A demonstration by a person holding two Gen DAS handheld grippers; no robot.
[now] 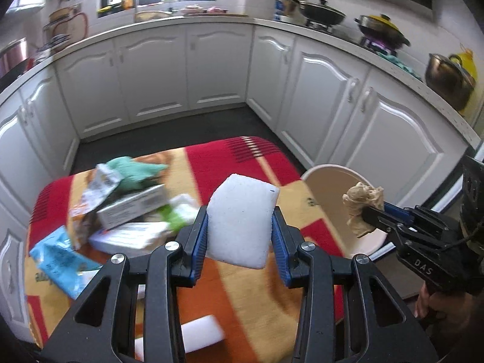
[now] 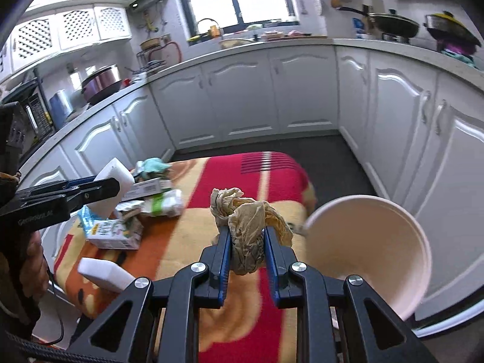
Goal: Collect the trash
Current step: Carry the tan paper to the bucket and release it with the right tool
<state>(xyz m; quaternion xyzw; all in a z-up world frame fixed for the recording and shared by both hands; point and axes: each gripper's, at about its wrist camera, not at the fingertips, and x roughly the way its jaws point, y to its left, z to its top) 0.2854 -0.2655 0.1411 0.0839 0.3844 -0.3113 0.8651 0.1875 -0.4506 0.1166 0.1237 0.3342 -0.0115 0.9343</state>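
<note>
Now, left jaws: I have my left gripper [image 1: 240, 227] clamped on a white foam block [image 1: 242, 220], pads pressing both its sides.
Right jaws: my right gripper [image 2: 248, 242] pinches a crumpled brown paper wad [image 2: 246, 233] between its blue pads.
Pose: I see both grippers angled downward over the table with the red and orange striped cloth [image 1: 242, 163], the right one beside the left, its load just above the bin's rim.
Bin: a white round bin [image 2: 363, 242] stands off the table's right edge; I see nothing inside it.
Table: cartons, wrappers and a teal rag [image 1: 133, 172] lie heaped at left; another white block [image 2: 103, 272] lies nearer.
</note>
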